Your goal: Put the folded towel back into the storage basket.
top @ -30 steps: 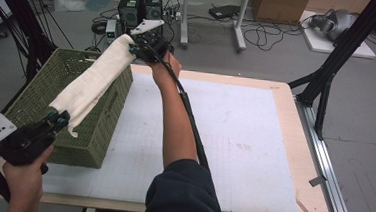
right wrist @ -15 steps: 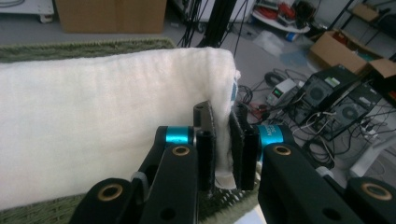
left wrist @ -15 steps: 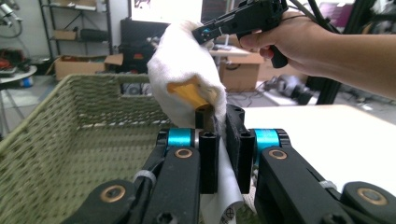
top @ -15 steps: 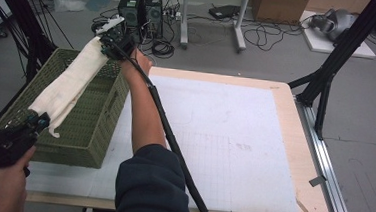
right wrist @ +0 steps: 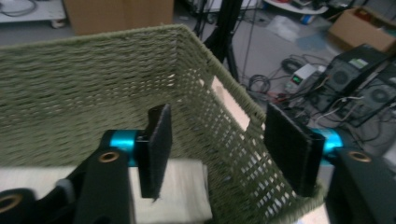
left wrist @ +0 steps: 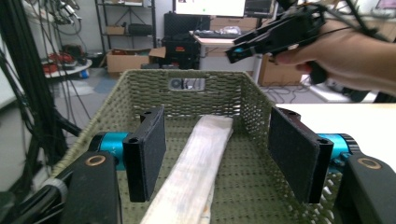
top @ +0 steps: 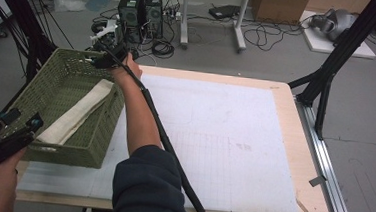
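Observation:
A long cream folded cloth point(top: 77, 113) lies diagonally inside the green woven basket point(top: 105, 130) at the table's left. My left gripper point(top: 22, 120) hovers at the basket's near left corner, open, with nothing between its pads. In the left gripper view the cloth point(left wrist: 201, 158) runs away along the basket floor beyond the gripper point(left wrist: 217, 149). My right gripper point(top: 95, 61) hangs open over the basket's far end. In the right gripper view the open gripper point(right wrist: 229, 144) straddles the basket wall point(right wrist: 70, 84), with the cloth end point(right wrist: 180, 189) below.
A white mat point(top: 224, 133) covers the wooden table right of the basket. Computer towers point(top: 140, 12) and cables lie on the floor beyond the far edge. A black frame post point(top: 329, 71) stands at the table's right side.
The cloth was held stretched between both grippers above the basket. Both have let go, and it now lies inside. The right gripper moved left toward the far end.

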### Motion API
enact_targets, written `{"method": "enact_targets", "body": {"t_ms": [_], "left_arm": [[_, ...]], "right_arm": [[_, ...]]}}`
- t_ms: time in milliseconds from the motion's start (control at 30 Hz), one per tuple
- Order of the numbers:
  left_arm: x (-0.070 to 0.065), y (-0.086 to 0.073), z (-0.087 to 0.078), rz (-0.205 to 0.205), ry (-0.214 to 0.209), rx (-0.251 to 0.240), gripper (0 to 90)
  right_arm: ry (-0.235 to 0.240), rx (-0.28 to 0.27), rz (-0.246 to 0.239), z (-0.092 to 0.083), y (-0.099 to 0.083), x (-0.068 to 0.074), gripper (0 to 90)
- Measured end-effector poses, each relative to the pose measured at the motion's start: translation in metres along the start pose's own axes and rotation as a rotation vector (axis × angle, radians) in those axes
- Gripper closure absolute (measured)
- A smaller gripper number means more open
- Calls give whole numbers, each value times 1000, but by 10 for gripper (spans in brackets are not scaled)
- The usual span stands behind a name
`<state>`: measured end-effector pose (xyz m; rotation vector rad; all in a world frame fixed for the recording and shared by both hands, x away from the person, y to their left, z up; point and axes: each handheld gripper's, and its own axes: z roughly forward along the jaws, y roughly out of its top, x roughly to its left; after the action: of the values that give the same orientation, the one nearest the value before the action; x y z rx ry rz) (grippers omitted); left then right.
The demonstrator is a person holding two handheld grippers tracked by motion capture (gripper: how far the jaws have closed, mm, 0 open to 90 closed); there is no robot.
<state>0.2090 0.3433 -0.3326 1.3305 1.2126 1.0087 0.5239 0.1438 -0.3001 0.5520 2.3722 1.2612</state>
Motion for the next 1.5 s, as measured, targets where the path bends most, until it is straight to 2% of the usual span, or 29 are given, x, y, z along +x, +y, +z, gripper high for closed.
{"method": "enact_targets", "body": {"t_ms": [133,200,267,367,467,600,733,867,1067,1200,1267,1367,1433,1500], "left_arm": [[0,-1,3,-47,-41,3,303],[-3,0,4,-42,-60,2,287],[-8,3,5,-43,-85,-6,262],[-19,7,6,-3,-88,-4,183],[-30,9,9,13,-128,10,174],[-43,9,13,13,-224,26,175],[-57,9,17,14,-289,39,175],[-76,7,25,5,-360,59,174],[-112,1,38,49,-463,88,175],[-132,-3,45,49,-532,95,175],[-142,-8,49,60,-585,100,176],[-159,-15,55,60,-629,110,178],[-168,-19,59,85,-653,122,178],[-175,-23,63,93,-667,140,178]], "right_arm": [[50,7,8,-21,-4,-9,317],[69,2,27,-35,-8,-14,260],[92,2,22,-49,-12,-21,237],[71,37,-3,-73,-19,-30,203],[48,28,-7,-99,-28,-37,177],[14,40,-20,-133,-40,-43,168],[-13,40,-20,-170,-51,-52,167],[-52,28,15,-204,-65,-62,167],[-84,44,29,-244,-99,-65,167],[-108,48,69,-270,-127,-67,167],[-124,40,87,-283,-143,-68,167],[-150,28,126,-302,-170,-67,167],[-170,32,139,-313,-188,-67,167],[-188,42,154,-325,-206,-65,167]]}}
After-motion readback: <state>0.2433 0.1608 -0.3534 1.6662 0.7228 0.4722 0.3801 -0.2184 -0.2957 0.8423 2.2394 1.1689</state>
